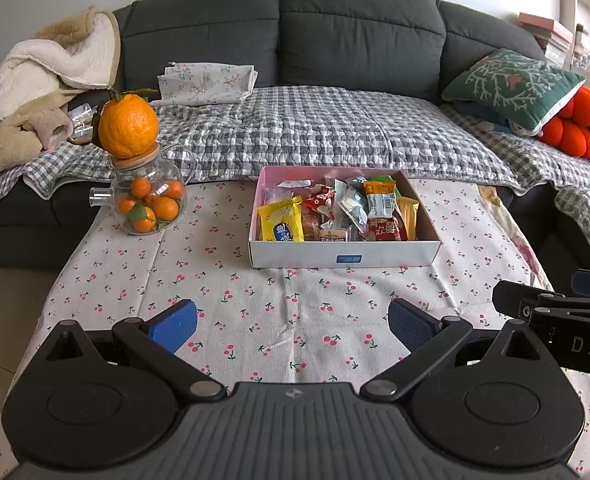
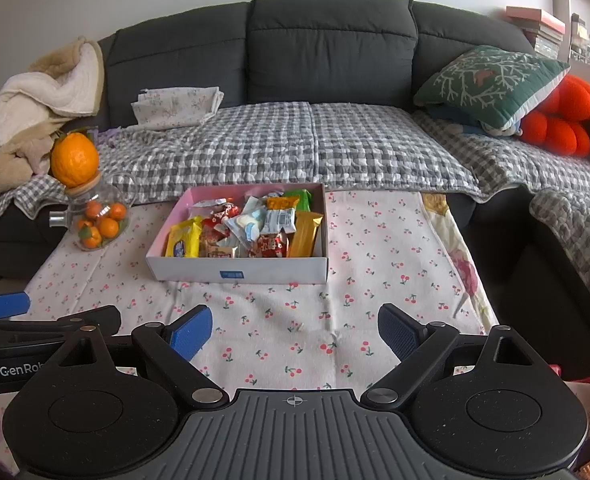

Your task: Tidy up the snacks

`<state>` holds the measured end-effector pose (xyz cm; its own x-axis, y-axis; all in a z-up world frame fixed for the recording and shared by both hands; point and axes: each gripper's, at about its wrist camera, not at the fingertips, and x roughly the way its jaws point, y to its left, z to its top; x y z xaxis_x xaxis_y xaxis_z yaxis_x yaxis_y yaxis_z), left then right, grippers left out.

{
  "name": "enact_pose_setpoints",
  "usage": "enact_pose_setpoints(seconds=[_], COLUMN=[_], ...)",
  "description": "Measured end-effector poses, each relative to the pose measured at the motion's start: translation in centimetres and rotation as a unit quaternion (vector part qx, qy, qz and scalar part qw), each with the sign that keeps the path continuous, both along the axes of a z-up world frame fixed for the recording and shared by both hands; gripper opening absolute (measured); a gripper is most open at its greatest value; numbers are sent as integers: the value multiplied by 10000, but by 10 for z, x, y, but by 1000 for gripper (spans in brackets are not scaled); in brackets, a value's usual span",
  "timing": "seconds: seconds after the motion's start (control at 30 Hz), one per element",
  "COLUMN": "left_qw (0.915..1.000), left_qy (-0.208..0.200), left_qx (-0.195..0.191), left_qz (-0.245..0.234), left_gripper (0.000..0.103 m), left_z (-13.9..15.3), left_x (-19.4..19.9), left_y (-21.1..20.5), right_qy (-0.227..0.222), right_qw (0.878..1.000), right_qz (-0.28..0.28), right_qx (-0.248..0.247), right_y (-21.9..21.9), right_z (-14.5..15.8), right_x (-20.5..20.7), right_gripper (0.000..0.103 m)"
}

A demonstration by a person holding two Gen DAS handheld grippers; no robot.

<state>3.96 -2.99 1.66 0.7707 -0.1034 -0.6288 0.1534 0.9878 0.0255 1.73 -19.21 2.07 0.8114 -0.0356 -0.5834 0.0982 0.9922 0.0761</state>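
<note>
Filling the far side of both views, a dark grey sofa point(image 1: 279, 32) carries a grey checked quilt point(image 1: 315, 132) over its seat. A cream fleece blanket point(image 1: 47, 76) is heaped at its left end, and a green cushion with a white branch pattern point(image 1: 511, 84) leans at the right against an orange plush toy point(image 1: 575, 120). A folded floral cloth point(image 1: 207, 82) lies near the backrest.

In front of the sofa, a table is covered by a cherry-print tablecloth point(image 1: 223, 300). On it, near the far edge, sits a shallow white cardboard box with a pink inside point(image 1: 343, 254). The box is full of wrapped snacks point(image 1: 335, 212): a yellow packet point(image 1: 281, 224) at the left, red wrappers in the middle, a gold bar point(image 2: 305, 234) at the right, and a green packet point(image 2: 299, 196) at the back.

Left of the box, well apart from it, stands a glass teapot point(image 1: 149, 196) holding small oranges, with a large orange point(image 1: 129, 126) resting on its wooden lid.

Nearest the cameras, both grippers hover above the bare cloth on the near side of the box. The left gripper point(image 1: 293, 324) has its blue-padded fingers spread wide with nothing between them. The right gripper point(image 2: 295, 332) is likewise spread apart and holds nothing; part of it shows at the right edge of the left wrist view.
</note>
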Motion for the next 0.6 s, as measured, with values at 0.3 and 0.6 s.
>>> enact_pose_setpoints(seconds=[0.3,0.6], left_qw=[10000,10000], left_qy=[7,21], left_qx=[3,31], left_qz=[5,26], left_gripper=[102,102], left_z=[0,-1], left_x=[0,0], left_y=[0,1], right_qy=[7,11], right_qw=[10000,10000], right_qz=[5,-3], right_qx=[-5,2], right_y=[0,0], right_z=[0,1], right_x=[0,1], right_gripper=[92,92])
